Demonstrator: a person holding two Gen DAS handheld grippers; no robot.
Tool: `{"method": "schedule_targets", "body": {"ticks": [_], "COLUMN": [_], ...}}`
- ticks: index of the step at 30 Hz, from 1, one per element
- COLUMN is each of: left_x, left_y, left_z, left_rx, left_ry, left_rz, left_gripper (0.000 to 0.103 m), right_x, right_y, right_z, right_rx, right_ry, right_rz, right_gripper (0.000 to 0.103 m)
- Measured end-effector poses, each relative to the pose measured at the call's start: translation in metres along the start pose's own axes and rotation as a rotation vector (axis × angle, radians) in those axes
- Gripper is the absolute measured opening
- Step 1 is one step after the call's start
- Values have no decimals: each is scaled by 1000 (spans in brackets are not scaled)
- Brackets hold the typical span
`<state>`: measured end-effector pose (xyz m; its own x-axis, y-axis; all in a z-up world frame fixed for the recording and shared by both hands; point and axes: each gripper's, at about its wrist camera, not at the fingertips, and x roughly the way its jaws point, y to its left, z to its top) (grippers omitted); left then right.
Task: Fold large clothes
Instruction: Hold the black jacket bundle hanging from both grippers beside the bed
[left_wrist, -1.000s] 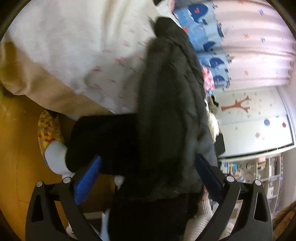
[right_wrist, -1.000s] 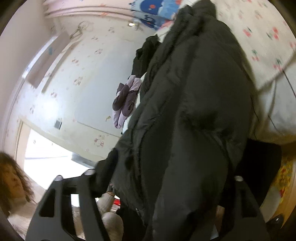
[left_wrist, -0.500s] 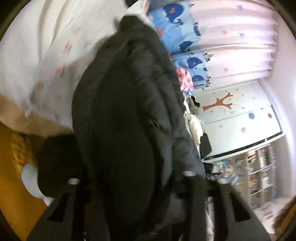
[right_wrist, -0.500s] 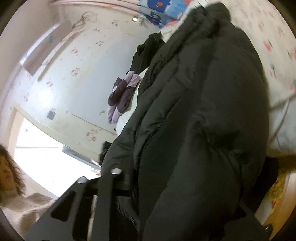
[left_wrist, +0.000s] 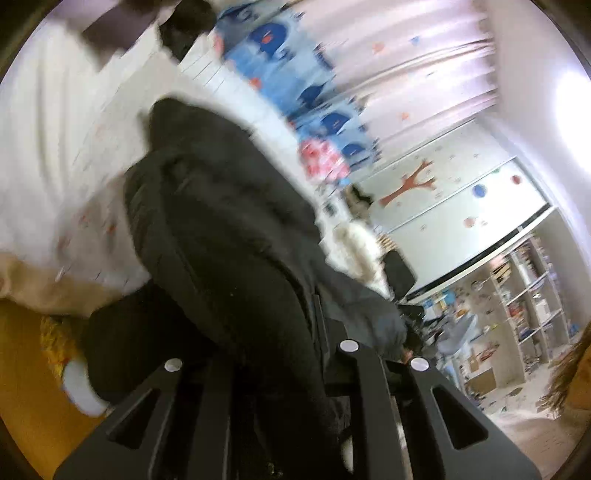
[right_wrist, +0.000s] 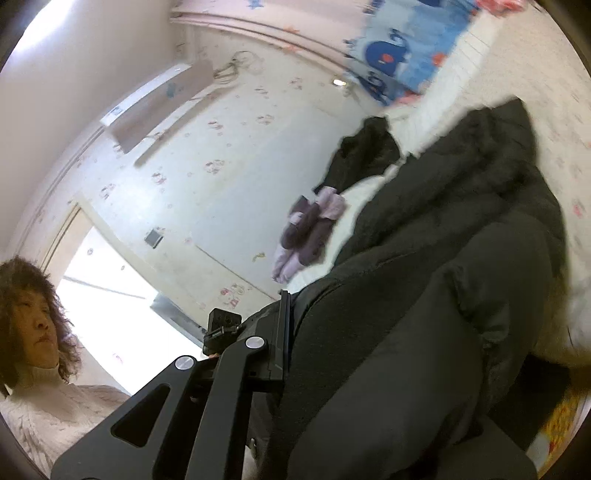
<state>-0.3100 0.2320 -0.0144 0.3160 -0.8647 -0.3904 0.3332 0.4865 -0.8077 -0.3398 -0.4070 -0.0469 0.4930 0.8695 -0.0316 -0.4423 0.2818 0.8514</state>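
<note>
While you hold a claw in each hand, both are clamped on the same dark padded coat (left_wrist: 221, 236). Your left claw (left_wrist: 280, 354) has just been closing and its black arms now pinch a thick fold at the coat's near end. Your right claw (right_wrist: 291, 350) has likewise just been closing, and its one visible finger (right_wrist: 282, 332) presses against the coat's near edge; the other finger is hidden under the fabric. From both grips the coat stretches away onto the bed (left_wrist: 55, 147), which is covered by a white quilt with small pink prints. Farther along the bed, left of the coat in the right wrist view, lie a purple garment (right_wrist: 306, 232) and another dark garment (right_wrist: 362, 155). A blue whale-print curtain (left_wrist: 280, 48) hangs at the bed's far end.
</note>
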Motion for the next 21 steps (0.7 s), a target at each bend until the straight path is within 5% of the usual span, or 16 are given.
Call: {"method": "schedule_targets", "body": {"ticks": [4, 10, 16, 21], "left_x": [17, 34, 42, 49], "left_y": [26, -1, -18, -25], "left_z": [-20, -23, -31, -38], "left_rx": [-12, 124, 224, 293], "left_ry": [65, 41, 20, 13], "left_rz": [193, 468, 646, 739], "left_gripper": [14, 18, 22, 24], "right_x": [-12, -13, -6, -3], "right_y": [-32, -50, -55, -62], "right_z": [-35, -52, -58, -62], "right_rx": [75, 138, 169, 209], "right_ry": [46, 63, 87, 93], "right_rz": [-65, -98, -160, -202], "right_gripper": [9, 12, 19, 36]}}
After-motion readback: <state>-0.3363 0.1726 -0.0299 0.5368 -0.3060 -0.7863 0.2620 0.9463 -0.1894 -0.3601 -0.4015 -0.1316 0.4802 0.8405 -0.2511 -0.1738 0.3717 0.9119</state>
